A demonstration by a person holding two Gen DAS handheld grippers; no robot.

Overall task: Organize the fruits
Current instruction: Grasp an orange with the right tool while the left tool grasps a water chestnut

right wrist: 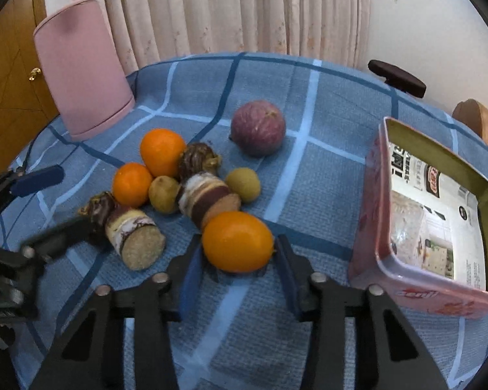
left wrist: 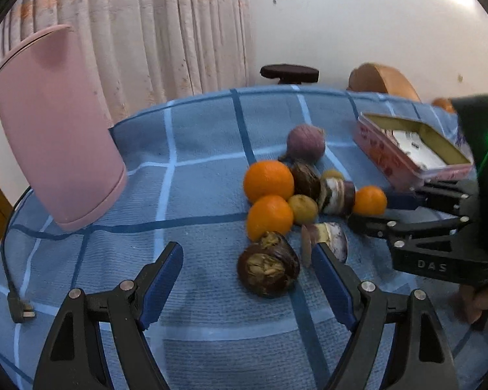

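A pile of fruit lies on the blue checked tablecloth (left wrist: 205, 136): oranges (left wrist: 268, 180), small yellow-green fruits (left wrist: 302, 208), dark cut fruits and a purple round fruit (right wrist: 257, 127). My right gripper (right wrist: 237, 260) has its jaws around one orange (right wrist: 237, 241), both pads touching its sides; it also shows in the left wrist view (left wrist: 379, 208). My left gripper (left wrist: 247, 269) is open, its fingers either side of a dark brown fruit (left wrist: 268, 269) without touching it. A pink open tin (right wrist: 436, 214) stands at the right.
A pink cylindrical appliance (left wrist: 57, 130) stands at the back left, its black cable and plug (left wrist: 19, 308) trailing along the left table edge. A curtain hangs behind the table. A dark stool (left wrist: 289, 73) and a wooden chair back (left wrist: 379, 79) stand beyond the far edge.
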